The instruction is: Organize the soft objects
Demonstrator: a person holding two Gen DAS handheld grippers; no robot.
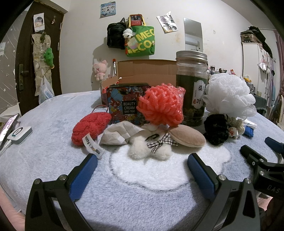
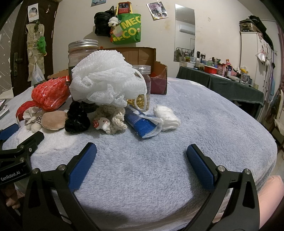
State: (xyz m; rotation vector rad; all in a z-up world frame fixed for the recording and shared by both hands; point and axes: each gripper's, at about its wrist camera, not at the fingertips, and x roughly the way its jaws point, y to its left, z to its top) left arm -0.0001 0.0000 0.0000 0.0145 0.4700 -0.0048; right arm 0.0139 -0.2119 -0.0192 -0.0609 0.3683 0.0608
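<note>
white mesh pouf [image 2: 104, 80]: upper centre, topping the pile
red mesh pouf [image 1: 160, 106]: centre, upright
black scrunchie [image 2: 77, 119]: left of centre
beige puff [image 1: 187, 136]: lying flat

A pale, scuffed wall [image 1: 85, 35] runs behind the bed, and a green tote bag [image 1: 141, 41] hangs on it. Just left of the bag hangs a black backpack [image 1: 115, 36]; a poster [image 1: 107, 9] is stuck above that. Right of the bag are taped photos [image 1: 167, 22], then a tall narrow mirror [image 2: 185, 32]. Far left of the bag stands a dark wooden door [image 1: 23, 58] with a hanging organiser [image 1: 41, 62]. Far right of it, a table under dark cloth [image 2: 221, 83] is crowded with bottles, beside a white wardrobe [image 2: 252, 56]. The light is dim and yellowish.
</note>
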